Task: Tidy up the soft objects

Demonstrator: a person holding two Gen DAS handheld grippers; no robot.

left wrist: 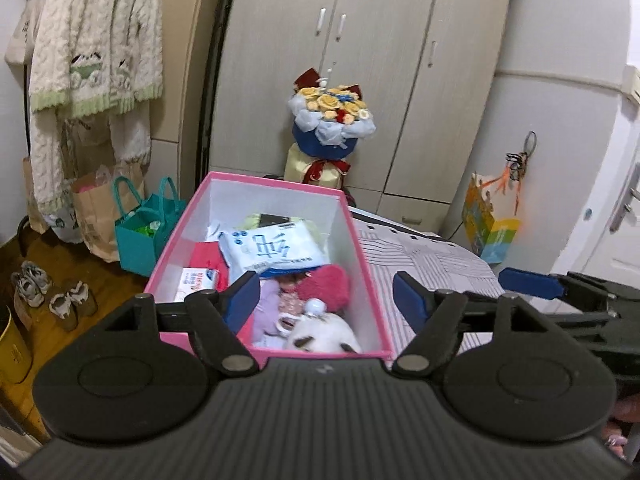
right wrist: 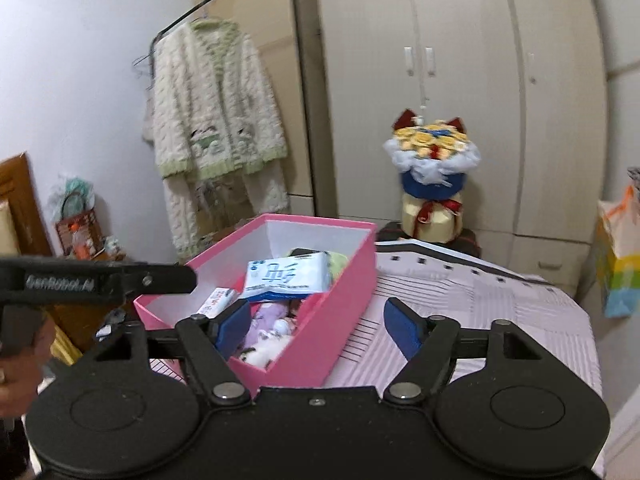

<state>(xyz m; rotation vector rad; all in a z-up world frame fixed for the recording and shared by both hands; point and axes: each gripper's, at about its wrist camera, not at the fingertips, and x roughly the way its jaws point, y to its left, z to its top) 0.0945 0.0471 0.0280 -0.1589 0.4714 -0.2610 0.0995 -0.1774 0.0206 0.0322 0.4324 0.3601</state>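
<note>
We see a bed (left wrist: 420, 256) with a grey-and-white striped patchwork cover, also in the right wrist view (right wrist: 480, 300). Directly on it sits a pink box (left wrist: 362, 248) with a white interior, lid off, long axis running toward 12 o'clock; in the right wrist view the pink box (right wrist: 340, 280) lies at 10 o'clock of the bare cover. Bare cover spreads from the box toward 3 o'clock. The wooden floor (left wrist: 52, 256) at 9 o'clock carries shoes (left wrist: 52, 294), a teal bag (left wrist: 140, 236) and a brown paper bag (left wrist: 96, 216).
</note>
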